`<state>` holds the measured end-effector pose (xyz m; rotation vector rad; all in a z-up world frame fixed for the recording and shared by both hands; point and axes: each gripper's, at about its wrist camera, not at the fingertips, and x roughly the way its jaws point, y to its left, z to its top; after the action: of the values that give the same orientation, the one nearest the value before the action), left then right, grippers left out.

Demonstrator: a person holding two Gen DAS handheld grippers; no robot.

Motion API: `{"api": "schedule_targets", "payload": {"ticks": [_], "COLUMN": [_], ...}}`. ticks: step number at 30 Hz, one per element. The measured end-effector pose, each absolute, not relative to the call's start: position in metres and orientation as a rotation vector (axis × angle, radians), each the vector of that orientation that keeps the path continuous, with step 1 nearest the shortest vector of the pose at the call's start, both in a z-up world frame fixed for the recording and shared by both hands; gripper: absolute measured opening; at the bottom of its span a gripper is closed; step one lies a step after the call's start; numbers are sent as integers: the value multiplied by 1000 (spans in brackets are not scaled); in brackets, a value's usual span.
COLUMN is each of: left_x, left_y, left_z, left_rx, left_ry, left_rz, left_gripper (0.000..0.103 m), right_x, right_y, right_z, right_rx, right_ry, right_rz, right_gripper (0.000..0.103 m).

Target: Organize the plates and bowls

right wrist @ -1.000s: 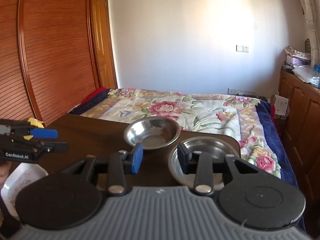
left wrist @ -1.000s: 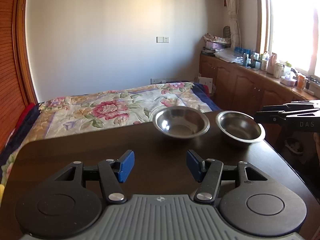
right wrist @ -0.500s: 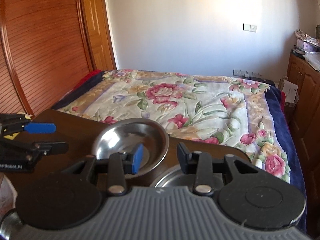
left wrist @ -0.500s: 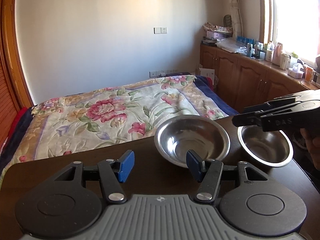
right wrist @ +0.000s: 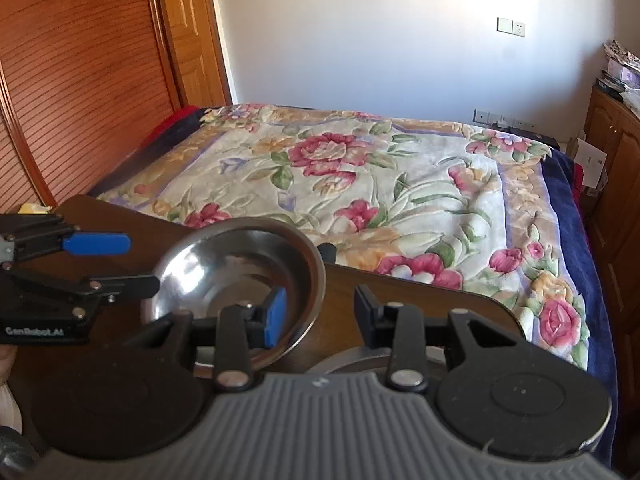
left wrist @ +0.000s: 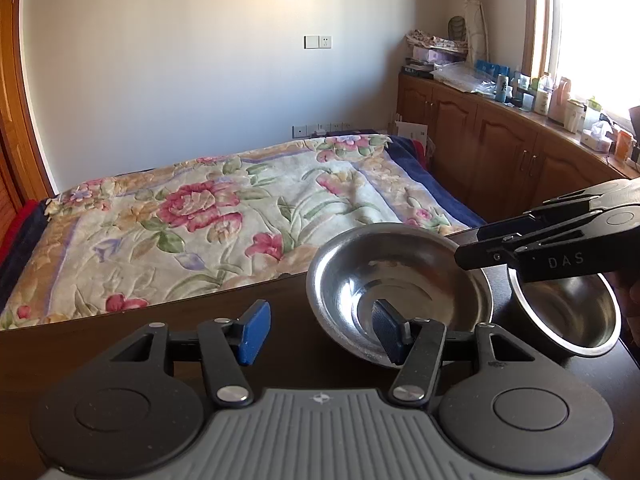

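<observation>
Your left gripper (left wrist: 320,330) was open and empty, its right pad over the wide steel bowl (left wrist: 400,292) on the dark table (left wrist: 120,336). Your right gripper (right wrist: 320,314) also gaped, gripping nothing, above the smaller bowl (left wrist: 568,316) just beside the first.

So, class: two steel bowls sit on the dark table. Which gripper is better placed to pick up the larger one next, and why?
Left. The left gripper is open beside the larger bowl, one finger already over its near rim; the right gripper hangs over the smaller bowl.
</observation>
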<state>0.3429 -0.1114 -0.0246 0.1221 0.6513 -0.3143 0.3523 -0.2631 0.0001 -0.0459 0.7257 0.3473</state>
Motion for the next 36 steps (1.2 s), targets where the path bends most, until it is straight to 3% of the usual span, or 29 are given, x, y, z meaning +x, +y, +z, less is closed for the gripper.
{"api": "schedule_targets", "payload": {"ticks": [18, 33, 36], "left_x": [355, 358, 358], "left_y": [-115, -110, -110], "left_z": [-35, -44, -45], "left_rx": [107, 90, 80], "left_ry": [675, 715, 732], "left_rz": [-330, -331, -344], "left_gripper": [55, 39, 24], "right_x": [369, 371, 370], "right_y": [-260, -255, -252], "right_z": [-6, -14, -12], "right_rx": [-55, -26, -13], "right_ry": [779, 831, 831], "right_rz": [360, 393, 407], "right_gripper": [38, 24, 19]}}
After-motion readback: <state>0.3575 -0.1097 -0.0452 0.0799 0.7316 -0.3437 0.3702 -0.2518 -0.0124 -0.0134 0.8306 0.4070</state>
